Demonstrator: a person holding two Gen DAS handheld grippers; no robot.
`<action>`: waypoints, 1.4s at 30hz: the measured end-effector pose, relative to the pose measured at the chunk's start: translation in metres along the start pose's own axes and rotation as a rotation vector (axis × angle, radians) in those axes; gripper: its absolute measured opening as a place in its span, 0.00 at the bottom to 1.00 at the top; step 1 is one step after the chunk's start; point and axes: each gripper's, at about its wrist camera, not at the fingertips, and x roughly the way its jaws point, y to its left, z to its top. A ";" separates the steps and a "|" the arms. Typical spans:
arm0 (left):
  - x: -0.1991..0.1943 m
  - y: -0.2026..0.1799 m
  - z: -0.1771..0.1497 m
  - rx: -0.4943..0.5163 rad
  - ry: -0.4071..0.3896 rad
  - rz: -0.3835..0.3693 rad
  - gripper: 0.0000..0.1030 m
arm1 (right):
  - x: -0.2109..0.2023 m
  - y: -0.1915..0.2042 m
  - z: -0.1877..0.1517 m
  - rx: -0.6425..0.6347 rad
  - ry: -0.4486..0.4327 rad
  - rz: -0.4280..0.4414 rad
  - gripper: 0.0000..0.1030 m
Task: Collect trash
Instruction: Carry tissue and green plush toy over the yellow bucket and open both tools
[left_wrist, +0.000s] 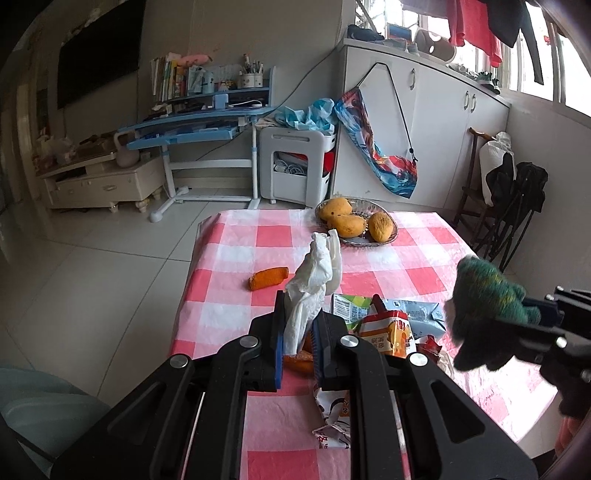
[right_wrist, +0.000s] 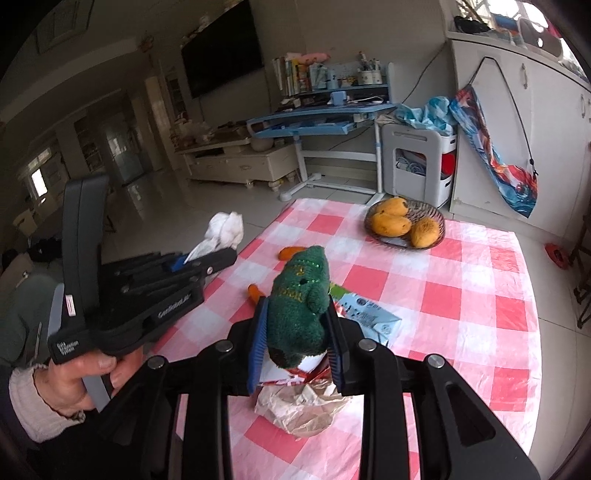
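Tissue (one) clenched in left claw; right claw grasps one plush toy.

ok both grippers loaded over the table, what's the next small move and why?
Probably carry the white tissue off the table to wherever trash goes; no bin shows in either view. The left gripper is shut on it, clear of the checked cloth. The right gripper holds a green plush toy, hardly trash.

Open checked worktop along the right side and far left corner. Crowded near edge: cartons, crumpled brown paper, orange peel. Blocked at the far end by the mango basket (three mangoes inside).
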 end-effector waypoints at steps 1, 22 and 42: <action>0.000 -0.001 0.000 0.002 0.000 0.000 0.12 | 0.000 0.000 -0.001 0.000 0.002 0.004 0.28; -0.012 -0.006 -0.011 0.008 -0.008 0.000 0.12 | -0.005 0.032 -0.020 -0.080 0.083 0.123 0.29; -0.105 -0.040 -0.160 0.038 0.179 -0.110 0.12 | -0.037 0.092 -0.162 -0.111 0.343 0.011 0.36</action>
